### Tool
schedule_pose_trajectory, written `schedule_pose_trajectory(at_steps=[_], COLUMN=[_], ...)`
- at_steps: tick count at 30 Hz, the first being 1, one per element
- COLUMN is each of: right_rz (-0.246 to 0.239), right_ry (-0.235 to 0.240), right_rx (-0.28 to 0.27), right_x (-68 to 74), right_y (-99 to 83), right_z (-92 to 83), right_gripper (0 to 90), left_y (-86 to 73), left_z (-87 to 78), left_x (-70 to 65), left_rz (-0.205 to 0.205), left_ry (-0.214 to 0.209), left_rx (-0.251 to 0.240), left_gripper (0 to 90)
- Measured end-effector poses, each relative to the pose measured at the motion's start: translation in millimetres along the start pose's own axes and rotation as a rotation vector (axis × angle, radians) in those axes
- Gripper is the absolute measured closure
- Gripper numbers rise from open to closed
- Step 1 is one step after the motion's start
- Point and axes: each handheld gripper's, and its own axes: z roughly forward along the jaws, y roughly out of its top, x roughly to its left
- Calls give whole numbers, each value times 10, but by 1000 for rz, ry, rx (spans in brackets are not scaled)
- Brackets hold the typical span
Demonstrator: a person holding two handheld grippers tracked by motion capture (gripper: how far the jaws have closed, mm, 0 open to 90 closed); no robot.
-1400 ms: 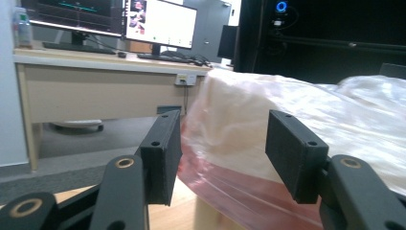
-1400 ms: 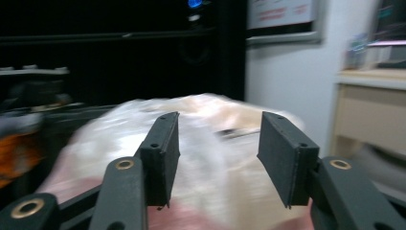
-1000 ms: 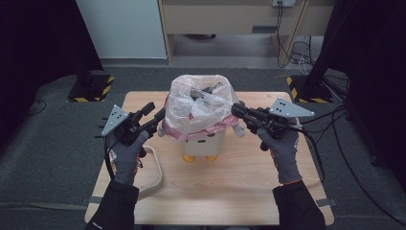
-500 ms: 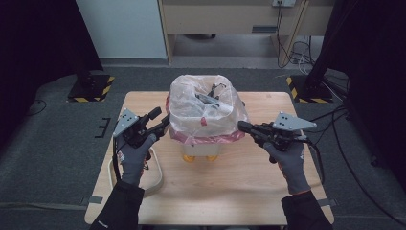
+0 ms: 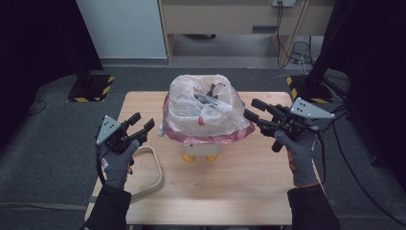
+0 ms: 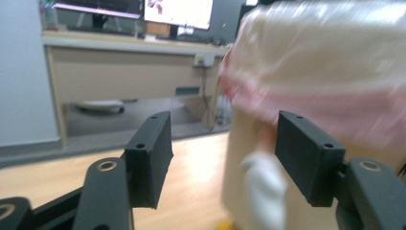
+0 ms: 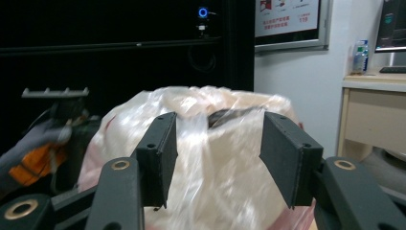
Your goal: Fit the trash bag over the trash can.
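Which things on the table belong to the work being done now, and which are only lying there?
In the work:
- small bin
- plastic bag lining it, with a pink rim
- left gripper, jaws open beside the bag
- right gripper, jaws open beside the bag

Only lying there:
- beige ring on the table
- cables on the floor behind

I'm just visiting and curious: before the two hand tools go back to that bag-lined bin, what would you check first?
1. Left gripper empty, jaws just opened further: ok.
2. Right gripper let go of the plastic bag, jaws just opened: ok.
3. Bag rim folded down around the bin: ok on the side facing us, far side cannot tell.
4. Bin upright on the table: ok.
5. Dark item inside the bag: cannot tell what it is.
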Motion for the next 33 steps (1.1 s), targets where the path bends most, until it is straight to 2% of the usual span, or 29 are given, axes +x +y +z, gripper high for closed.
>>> schedule_pose_trajectory(at_steps=[8, 10, 15, 20, 22, 25, 33], right_rz=[-5, -3, -12, -10, -16, -21, -29], right_ry=[-38, -51, -70, -68, -79, -79, -60], right_rx=[11, 15, 31, 24, 30, 28, 39], right_x=[-106, -132, -166, -175, -171, -156, -49], right_y=[211, 274, 408, 534, 590, 669, 784], right_z=[256, 321, 496, 639, 690, 770, 1030], right_gripper=[426, 425, 425, 419, 419, 416, 413], left_y=[-587, -714, -973, -1080, -1095, -1108, -1132], left_z=[-175, -217, -275, -287, -271, -256, -242], left_x=[207, 232, 236, 217, 197, 161, 185], left_rz=[21, 4, 40, 46, 59, 64, 35], left_ry=[62, 68, 79, 86, 80, 67, 73], left_rx=[168, 188, 265, 297, 316, 317, 329], left_gripper=[315, 310, 282, 268, 266, 259, 251])
